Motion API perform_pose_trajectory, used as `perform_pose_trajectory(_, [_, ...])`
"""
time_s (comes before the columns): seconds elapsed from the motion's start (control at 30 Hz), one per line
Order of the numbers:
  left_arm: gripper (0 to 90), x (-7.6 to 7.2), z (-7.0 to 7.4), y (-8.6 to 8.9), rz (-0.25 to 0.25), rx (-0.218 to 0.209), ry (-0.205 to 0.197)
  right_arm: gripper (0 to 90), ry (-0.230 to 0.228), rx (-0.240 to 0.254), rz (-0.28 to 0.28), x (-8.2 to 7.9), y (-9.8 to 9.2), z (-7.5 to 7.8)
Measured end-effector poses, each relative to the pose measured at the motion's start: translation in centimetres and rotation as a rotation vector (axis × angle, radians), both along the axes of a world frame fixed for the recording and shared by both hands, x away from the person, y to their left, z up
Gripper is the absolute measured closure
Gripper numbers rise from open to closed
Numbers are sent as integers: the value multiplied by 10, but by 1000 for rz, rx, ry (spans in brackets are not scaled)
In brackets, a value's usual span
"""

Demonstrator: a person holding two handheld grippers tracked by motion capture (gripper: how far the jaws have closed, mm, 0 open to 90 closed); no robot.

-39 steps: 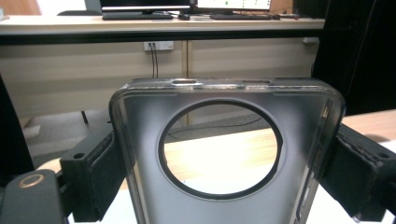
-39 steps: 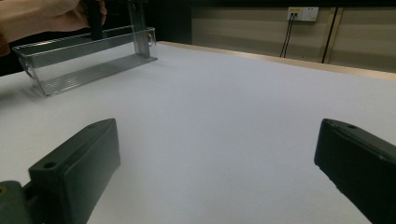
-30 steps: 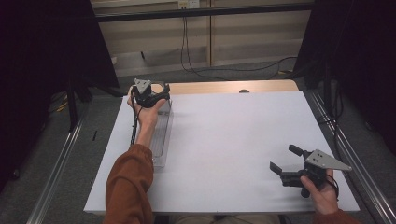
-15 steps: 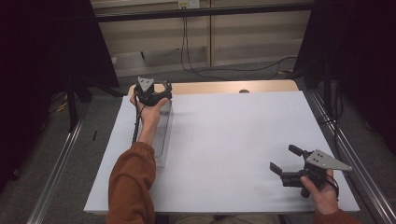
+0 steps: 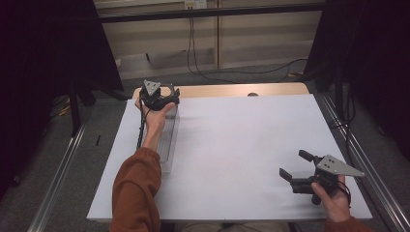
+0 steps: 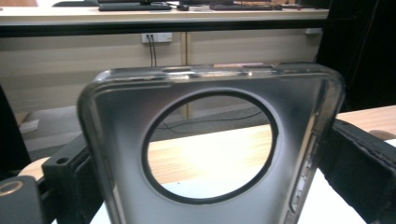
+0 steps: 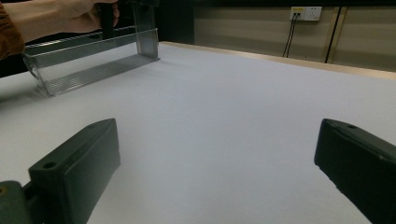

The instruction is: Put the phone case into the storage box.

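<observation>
A: What does the high view show?

B: A white bench. At its ten o'clock corner the left tongs hover over the far end of a clear tray that runs lengthwise along the bench's left edge. At four o'clock the right tongs rest low near the bench, jaws spread wide with nothing between them.

A: And the left gripper view?

B: A clear phone case stands upright between the two black jaws, pinched by its side edges, with its big round camera hole at twelve o'clock. So the left tongs are closed on the case. The wooden bench edge shows through the hole.

A: The right gripper view?

B: Its two jaws sit far apart at seven and four o'clock, empty over bare white bench. At eleven o'clock lies the tray, with the person's left hand above its far end and the case standing down into it.

A: How should the step go?

B: It looks like the case is going into the tray. I'd keep it upright and square to the tray walls, lower it until it bears on the floor, then ease the jaws apart slowly. The tray looks light, so a sideways nudge could slide it.
</observation>
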State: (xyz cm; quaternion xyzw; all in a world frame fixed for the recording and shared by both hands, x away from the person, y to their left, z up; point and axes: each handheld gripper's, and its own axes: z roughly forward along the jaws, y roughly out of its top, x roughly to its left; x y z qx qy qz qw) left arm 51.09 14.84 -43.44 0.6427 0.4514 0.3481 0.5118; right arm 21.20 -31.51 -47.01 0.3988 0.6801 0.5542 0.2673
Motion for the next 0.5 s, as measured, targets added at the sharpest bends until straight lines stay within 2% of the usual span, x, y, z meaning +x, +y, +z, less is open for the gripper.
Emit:
perform_pose_trajectory(0.23, [25,-2,3,4,-12,-10,5,0,-4,-2,2,0,-1,0])
perform_pose_trajectory(0.37, [20,-4,3,6,-41,-37,41,0,-2,-3,3,0,0,0])
perform_pose_trajectory(0.47, [20,-6,3,7,-48,-45,28,0,-1,-6,7,0,0,0])
perform_pose_trajectory(0.5, [20,-7,3,8,-46,-36,29,0,-1,-6,6,0,0,0])
